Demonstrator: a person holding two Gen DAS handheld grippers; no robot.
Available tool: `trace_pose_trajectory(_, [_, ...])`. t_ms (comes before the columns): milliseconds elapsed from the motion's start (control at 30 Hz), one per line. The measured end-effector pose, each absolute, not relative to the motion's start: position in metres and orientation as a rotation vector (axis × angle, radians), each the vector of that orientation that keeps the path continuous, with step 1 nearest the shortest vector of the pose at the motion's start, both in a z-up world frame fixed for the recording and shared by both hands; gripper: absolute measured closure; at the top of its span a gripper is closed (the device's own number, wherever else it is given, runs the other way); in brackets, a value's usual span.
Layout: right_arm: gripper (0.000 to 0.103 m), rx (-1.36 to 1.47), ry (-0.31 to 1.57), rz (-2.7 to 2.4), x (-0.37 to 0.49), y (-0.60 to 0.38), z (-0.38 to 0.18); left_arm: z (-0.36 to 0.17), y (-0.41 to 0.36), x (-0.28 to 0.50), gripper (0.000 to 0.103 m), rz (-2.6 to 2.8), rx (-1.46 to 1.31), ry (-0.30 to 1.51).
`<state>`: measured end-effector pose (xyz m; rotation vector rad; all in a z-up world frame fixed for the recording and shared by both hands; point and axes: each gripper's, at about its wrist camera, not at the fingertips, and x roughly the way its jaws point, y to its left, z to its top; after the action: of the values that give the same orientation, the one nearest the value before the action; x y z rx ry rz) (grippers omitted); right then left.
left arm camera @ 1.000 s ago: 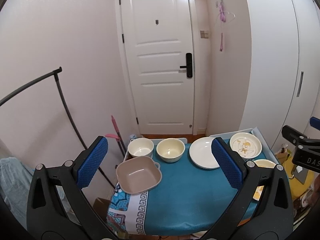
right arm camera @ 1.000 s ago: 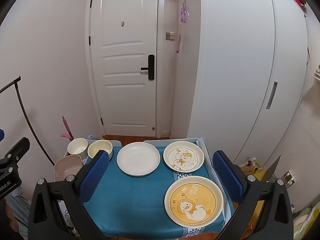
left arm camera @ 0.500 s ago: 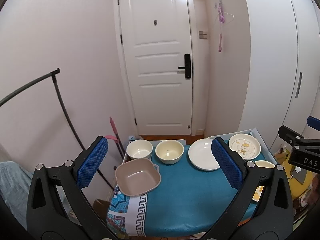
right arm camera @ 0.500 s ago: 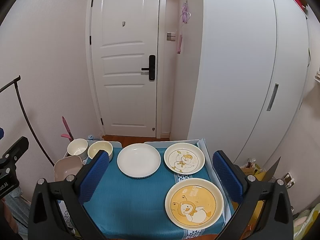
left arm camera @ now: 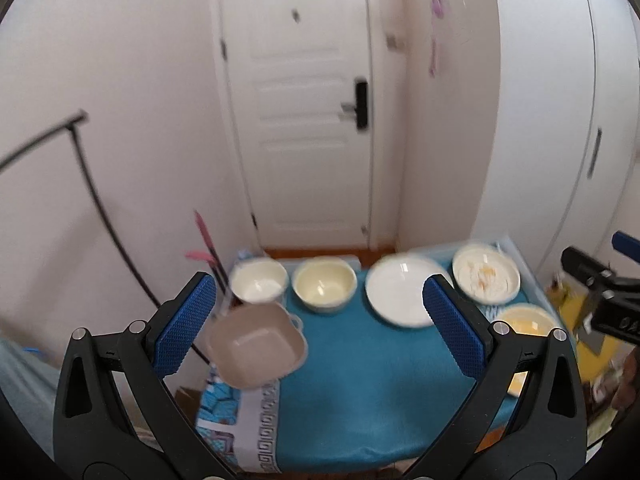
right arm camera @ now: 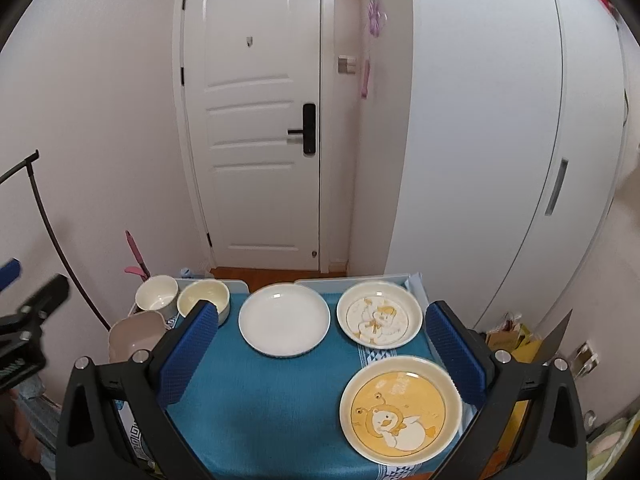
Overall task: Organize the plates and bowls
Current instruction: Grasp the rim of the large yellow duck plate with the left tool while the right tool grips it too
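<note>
Compared with a moment before, the left wrist view has gone blurred and has swung a little to the left, so the left gripper (left arm camera: 316, 312) is moving quickly now, while the right gripper (right arm camera: 318, 346) has only come slightly nearer to the table (right arm camera: 256, 392). I judge that the work is just beginning: nothing is stacked yet, and both grippers are spread wide and carry nothing.

On the blue cloth, the three bowls stand at the left side: a white round bowl (left arm camera: 259, 281) at the far corner, a cream round bowl (left arm camera: 324, 284) just beside it, and a pinkish square bowl (left arm camera: 256, 346) in front of them, at the table edge. The plain white plate (right arm camera: 284, 319) is in the far middle, the white cartoon plate (right arm camera: 379, 315) is to its right, and the yellow duck plate (right arm camera: 401, 408) lies nearer, at the right.

In the left view the yellow plate is mostly hidden behind the right finger of that gripper, and the drawings on the plates cannot be read because of the blur. In the right view the square bowl is partly covered by the gripper finger. The near table edge is cut off in both views.
</note>
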<state>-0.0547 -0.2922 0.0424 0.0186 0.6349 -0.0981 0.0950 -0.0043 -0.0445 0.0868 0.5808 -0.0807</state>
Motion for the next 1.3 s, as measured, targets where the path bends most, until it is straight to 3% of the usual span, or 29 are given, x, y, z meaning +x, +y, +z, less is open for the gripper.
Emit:
trace_pose_trajectory(567, [0.000, 0.259, 1.031, -0.199, -0.068, -0.448, -0.132, -0.220, -0.158, 0.163, 0.005, -0.502, 0.165, 1.054])
trace_pose_trajectory(633, [0.005, 0.307, 1.080, -0.186, -0.068, -0.467, -0.147, -0.237, -0.179, 0.166, 0.011, -0.518, 0.175, 1.111])
trace_pose_trajectory(800, [0.034, 0.403, 1.212, -0.095, -0.053, -0.512, -0.190, -0.275, -0.216, 0.174, 0.029, -0.515, 0.145, 1.262])
trace_pose_trajectory(867, [0.040, 0.415, 1.236, -0.047, -0.044, -0.522, -0.197, -0.285, -0.226, 0.176, 0.038, -0.496, 0.141, 1.299])
trace_pose_trajectory(1033, [0.056, 0.411, 1.281, 0.045, -0.027, -0.543, -0.211, -0.300, -0.242, 0.180, 0.039, -0.449, 0.123, 1.344])
trace_pose_trajectory(1100, [0.070, 0.409, 1.300, 0.080, -0.017, -0.547, -0.217, -0.304, -0.247, 0.180, 0.039, -0.430, 0.119, 1.357])
trace_pose_trajectory(1133, [0.071, 0.408, 1.308, 0.096, -0.015, -0.550, -0.221, -0.306, -0.249, 0.180, 0.043, -0.425, 0.115, 1.363])
trace_pose_trajectory(1167, [0.073, 0.405, 1.319, 0.118, -0.011, -0.551, -0.224, -0.306, -0.249, 0.180, 0.057, -0.419, 0.110, 1.373])
trace_pose_trajectory(1300, [0.087, 0.377, 1.329, 0.172, -0.005, -0.554, -0.226, -0.306, -0.255, 0.178, 0.073, -0.415, 0.077, 1.391])
